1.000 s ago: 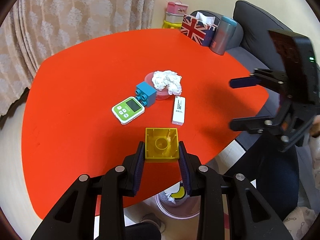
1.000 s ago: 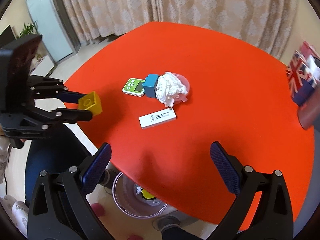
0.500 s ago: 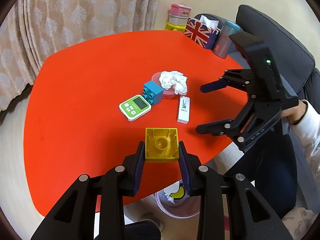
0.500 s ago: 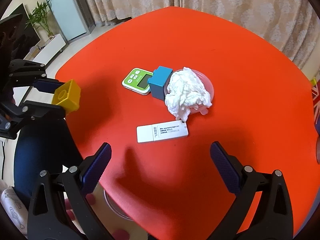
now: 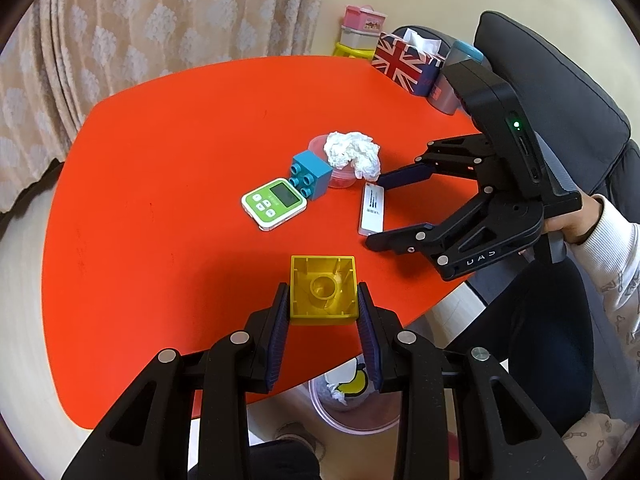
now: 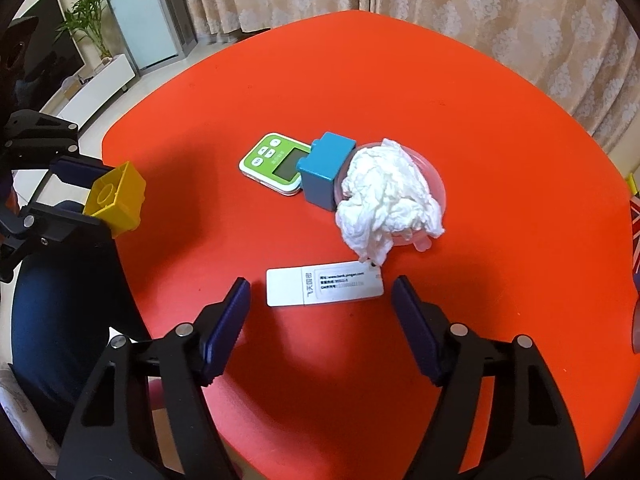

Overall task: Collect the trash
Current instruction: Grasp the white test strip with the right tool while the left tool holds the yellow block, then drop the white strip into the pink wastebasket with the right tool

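One crumpled white tissue, wadded, lying in pink dish mid-table. Right gripper: jaws just closing, unclamped, straddling white USB stick. Left gripper clamps yellow brick.

Crumpled paper tissue, glossy plastic yellow brick

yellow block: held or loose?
Held. The left gripper pads press both sides of the yellow block, lifted off the red table.
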Demonstrator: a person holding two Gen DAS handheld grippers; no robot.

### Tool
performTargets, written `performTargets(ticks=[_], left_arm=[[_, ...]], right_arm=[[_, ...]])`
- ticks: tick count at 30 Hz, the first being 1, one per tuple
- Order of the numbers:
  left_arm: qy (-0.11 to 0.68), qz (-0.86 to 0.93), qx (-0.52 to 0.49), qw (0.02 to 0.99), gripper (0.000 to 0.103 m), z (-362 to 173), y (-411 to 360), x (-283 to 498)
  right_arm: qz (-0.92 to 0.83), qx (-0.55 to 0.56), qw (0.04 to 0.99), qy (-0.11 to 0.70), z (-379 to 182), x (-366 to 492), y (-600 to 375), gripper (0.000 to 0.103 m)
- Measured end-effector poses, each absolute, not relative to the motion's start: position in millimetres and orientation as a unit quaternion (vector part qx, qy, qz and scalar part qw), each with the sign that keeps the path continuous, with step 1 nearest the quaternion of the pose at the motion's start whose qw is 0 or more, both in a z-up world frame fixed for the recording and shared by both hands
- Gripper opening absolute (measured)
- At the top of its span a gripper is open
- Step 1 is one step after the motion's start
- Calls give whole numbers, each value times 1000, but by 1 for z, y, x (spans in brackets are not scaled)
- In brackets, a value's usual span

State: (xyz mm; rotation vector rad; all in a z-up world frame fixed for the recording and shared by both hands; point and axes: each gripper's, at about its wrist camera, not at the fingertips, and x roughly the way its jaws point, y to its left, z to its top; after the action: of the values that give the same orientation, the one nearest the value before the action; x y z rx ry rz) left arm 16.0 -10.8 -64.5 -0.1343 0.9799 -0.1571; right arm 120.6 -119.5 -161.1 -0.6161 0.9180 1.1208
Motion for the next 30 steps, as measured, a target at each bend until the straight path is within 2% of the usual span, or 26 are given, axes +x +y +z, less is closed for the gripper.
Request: performTargets(ticks=[4, 30], left_arm=[[469, -76, -66, 877, 32, -65, -10, 16], [443, -100, -52, 889, 32, -52, -44, -10]], right_arm=[[506, -276, 709, 408, -160, 121, -120, 58], [459, -193, 769, 401, -93, 54, -202, 57]])
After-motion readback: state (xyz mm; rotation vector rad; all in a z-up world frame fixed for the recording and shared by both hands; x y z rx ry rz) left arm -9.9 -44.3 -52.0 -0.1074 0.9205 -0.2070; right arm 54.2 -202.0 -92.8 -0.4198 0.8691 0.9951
